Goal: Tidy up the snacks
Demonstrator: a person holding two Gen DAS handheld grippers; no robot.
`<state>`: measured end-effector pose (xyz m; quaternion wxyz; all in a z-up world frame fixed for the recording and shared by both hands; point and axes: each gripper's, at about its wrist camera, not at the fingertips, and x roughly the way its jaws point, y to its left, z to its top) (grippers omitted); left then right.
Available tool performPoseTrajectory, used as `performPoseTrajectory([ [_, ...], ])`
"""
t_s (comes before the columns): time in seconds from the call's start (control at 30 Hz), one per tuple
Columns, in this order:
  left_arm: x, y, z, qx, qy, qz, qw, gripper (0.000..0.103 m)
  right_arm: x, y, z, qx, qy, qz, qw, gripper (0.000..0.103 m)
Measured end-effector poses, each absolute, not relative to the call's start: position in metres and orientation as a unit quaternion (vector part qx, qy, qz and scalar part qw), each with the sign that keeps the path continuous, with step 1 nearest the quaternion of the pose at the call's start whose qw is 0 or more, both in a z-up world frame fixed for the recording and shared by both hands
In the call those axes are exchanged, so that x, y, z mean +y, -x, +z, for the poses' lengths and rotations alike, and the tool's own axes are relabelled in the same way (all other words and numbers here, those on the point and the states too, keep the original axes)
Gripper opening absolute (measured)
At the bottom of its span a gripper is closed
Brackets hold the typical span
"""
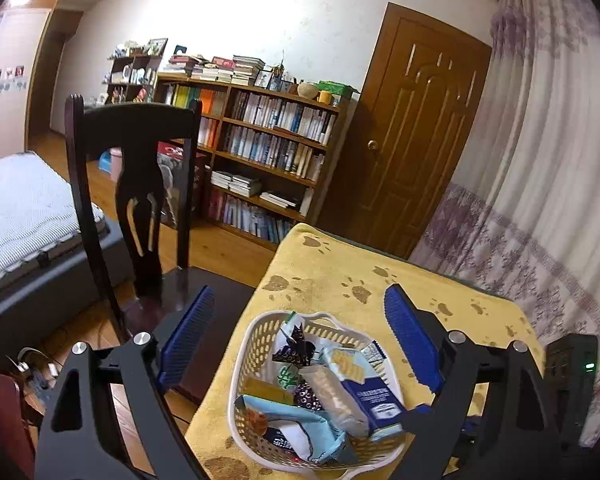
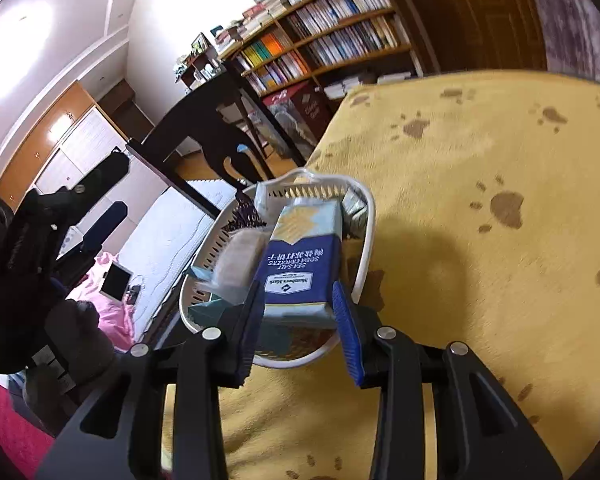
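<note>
Bookshelves (image 1: pixel 268 148) line the far wall behind a yellow paw-print cloth (image 2: pixel 480 184) bearing a white basket (image 1: pixel 256 344) of snacks, over which the left gripper (image 1: pixel 300 332) hangs spread wide, while the right gripper (image 2: pixel 296 312) pinches a blue soda-cracker packet (image 2: pixel 300 264) above that basket.

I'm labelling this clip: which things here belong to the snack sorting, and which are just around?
Job: basket, cracker pack, other snack packs, right gripper, left gripper.
Around: chair, bookshelf, door, curtain, bed.
</note>
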<state>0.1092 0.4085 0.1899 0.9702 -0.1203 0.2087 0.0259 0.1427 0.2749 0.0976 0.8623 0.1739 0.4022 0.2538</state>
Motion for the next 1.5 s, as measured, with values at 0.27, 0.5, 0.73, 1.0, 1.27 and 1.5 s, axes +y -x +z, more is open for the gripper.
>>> performPoseTrajectory([
  [0.27,0.388,-0.101,0.195,0.198,0.070,0.044,0.977,0.095,0.270,-0.127,0.107,0.370,-0.144,0.234,0.887,0.053],
  [0.5,0.376,-0.092,0.199,0.190,0.045,0.047,0.980,0.096,0.268,-0.119,0.103,0.376,-0.131,0.230,0.888,0.053],
  [0.73,0.365,-0.084,0.202,0.185,0.024,0.048,0.981,0.096,0.282,-0.122,0.086,0.405,-0.095,0.221,0.882,0.053],
  [1.0,0.364,-0.074,0.196,0.199,0.013,0.032,0.979,0.099,0.285,-0.121,0.086,0.402,-0.076,0.216,0.886,0.053],
  [1.27,0.373,-0.056,0.170,0.234,-0.005,0.033,0.972,0.100,0.284,-0.093,0.096,0.363,-0.027,0.191,0.912,0.068],
  [1.5,0.379,-0.039,0.151,0.244,-0.011,0.057,0.968,0.100,0.302,-0.071,0.102,0.319,0.065,0.156,0.933,0.089],
])
